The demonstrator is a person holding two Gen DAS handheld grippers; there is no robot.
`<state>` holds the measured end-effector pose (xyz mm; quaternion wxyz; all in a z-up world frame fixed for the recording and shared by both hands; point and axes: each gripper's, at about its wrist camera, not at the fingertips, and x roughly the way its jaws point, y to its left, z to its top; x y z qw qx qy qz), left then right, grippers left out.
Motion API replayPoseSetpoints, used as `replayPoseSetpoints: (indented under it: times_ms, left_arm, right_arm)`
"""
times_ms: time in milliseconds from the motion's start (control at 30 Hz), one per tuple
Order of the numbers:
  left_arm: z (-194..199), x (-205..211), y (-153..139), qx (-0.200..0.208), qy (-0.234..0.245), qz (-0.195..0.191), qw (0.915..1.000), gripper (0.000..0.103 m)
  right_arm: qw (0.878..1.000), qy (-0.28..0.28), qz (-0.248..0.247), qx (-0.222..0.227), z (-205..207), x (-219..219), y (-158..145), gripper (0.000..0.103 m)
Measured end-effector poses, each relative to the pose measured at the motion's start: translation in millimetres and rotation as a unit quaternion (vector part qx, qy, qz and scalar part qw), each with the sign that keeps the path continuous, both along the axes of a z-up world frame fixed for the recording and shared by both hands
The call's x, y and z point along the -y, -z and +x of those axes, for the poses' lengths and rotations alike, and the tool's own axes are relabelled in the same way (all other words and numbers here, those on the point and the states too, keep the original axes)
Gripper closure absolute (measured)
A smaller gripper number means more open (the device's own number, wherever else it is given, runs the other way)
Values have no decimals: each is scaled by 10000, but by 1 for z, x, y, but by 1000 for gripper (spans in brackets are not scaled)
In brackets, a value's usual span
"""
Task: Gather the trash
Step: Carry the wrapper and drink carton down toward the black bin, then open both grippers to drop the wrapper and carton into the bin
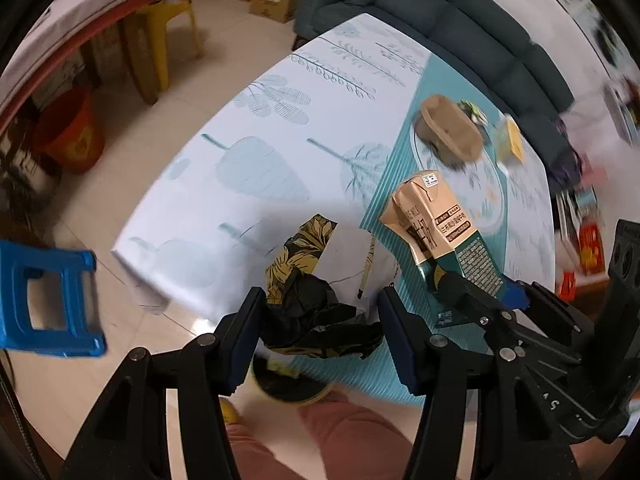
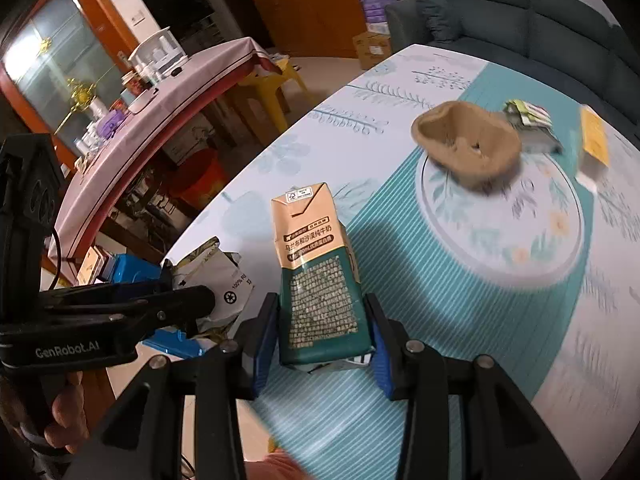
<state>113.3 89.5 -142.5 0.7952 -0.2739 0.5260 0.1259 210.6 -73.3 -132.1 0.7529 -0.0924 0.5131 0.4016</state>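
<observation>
My left gripper (image 1: 322, 312) is shut on a crumpled black wrapper with a gold flower print (image 1: 308, 300), held over the near edge of the table (image 1: 280, 148). My right gripper (image 2: 324, 344) is shut on a tan and green milk carton (image 2: 316, 264), upright between its blue pads (image 2: 264, 340) above the teal striped mat. The carton (image 1: 436, 232) and right gripper (image 1: 476, 296) also show at right in the left wrist view. The left gripper (image 2: 180, 300) with the wrapper's white side (image 2: 224, 280) shows at left in the right wrist view.
Farther back on the table lie a brown pulp tray (image 2: 468, 144), a green-white packet (image 2: 528, 116) and a yellow box (image 2: 594, 140). A round yellow-rimmed container (image 1: 288, 384) sits below the left gripper. Blue stool (image 1: 48, 300), orange bucket (image 1: 72, 136) and sofa (image 1: 460, 12) surround the table.
</observation>
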Motion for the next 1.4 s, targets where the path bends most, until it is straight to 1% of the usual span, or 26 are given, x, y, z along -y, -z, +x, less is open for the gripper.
replayPoseSetpoints:
  times_ms: [33, 167, 367, 567, 700, 833, 1000, 1100, 1133, 1200, 1233, 1300, 1333, 1400]
  left_arm:
    - [-8, -2, -1, 10, 80, 21, 10000, 47]
    - [-45, -4, -5, 52, 542, 172, 9984, 47]
    - [-89, 3, -2, 23, 1211, 399, 9918, 47]
    - [-122, 19, 17, -124, 1680, 338, 9851, 47]
    - [-130, 36, 38, -209, 1863, 253, 9819, 47]
    - [-130, 51, 72, -426, 1921, 167, 9803, 47]
    - [-124, 72, 122, -569, 2002, 217, 9778, 47]
    - [-118, 83, 154, -662, 2008, 226, 9771, 46]
    - [-114, 87, 166, -694, 1998, 211, 9772, 46]
    - [-107, 94, 190, -738, 1979, 153, 9773, 46]
    - [-103, 98, 205, -755, 1972, 127, 9774, 46]
    - [-96, 104, 230, -776, 1985, 123, 9769, 46]
    - [-93, 106, 239, -792, 2001, 121, 9765, 46]
    - [-84, 112, 262, -814, 2043, 124, 9754, 45]
  right_arm:
    - [10000, 57, 3, 1, -8, 1, -1, 62]
    - [9989, 458, 59, 50, -60, 3, -9, 62]
    - [9941, 1076, 110, 44, -120, 10, -5, 62]
    - [9893, 1442, -96, -176, -166, 16, 16, 62]
    - [9863, 1598, -280, -308, -185, 25, 31, 62]
    - [9813, 1788, -503, -509, -197, 40, 58, 62]
    - [9724, 2099, -718, -722, -201, 58, 108, 62]
    - [9636, 2381, -721, -980, -199, 69, 149, 62]
    - [9621, 2423, -720, -1025, -198, 71, 158, 62]
    - [9582, 2526, -731, -1130, -198, 76, 186, 61]
    - [9554, 2594, -744, -1204, -197, 78, 204, 61]
    - [9520, 2673, -758, -1281, -196, 80, 227, 61]
    - [9494, 2742, -766, -1328, -193, 82, 244, 61]
    - [9457, 2844, -766, -1377, -188, 83, 264, 61]
